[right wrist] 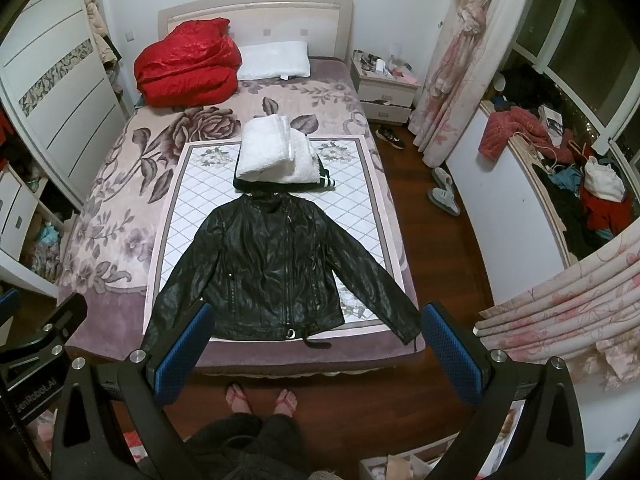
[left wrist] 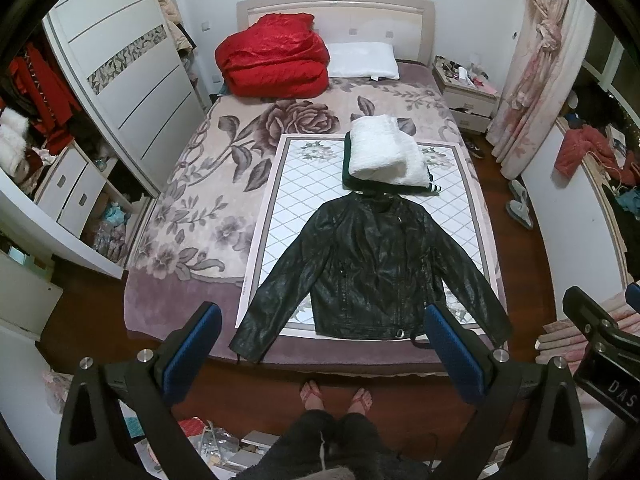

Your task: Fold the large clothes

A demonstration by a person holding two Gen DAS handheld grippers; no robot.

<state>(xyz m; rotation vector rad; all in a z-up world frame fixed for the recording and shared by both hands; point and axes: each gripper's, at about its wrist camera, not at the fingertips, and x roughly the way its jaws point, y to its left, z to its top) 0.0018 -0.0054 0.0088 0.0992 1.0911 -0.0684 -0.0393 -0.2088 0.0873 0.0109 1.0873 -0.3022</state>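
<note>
A black leather jacket (left wrist: 368,268) lies flat and face up on a white quilted mat (left wrist: 296,200) on the bed, sleeves spread out to both sides, hem toward me. It also shows in the right wrist view (right wrist: 272,268). My left gripper (left wrist: 324,340) is open and empty, held high above the foot of the bed. My right gripper (right wrist: 318,340) is open and empty too, at about the same height. Neither touches the jacket.
Folded white and dark clothes (left wrist: 384,152) are stacked on the mat behind the jacket's collar. A red quilt (left wrist: 276,56) and a white pillow (left wrist: 362,60) lie at the headboard. A wardrobe (left wrist: 120,72) stands left, a nightstand (right wrist: 386,88) and curtains (right wrist: 452,60) right. The person's feet (left wrist: 336,394) stand on the floor below.
</note>
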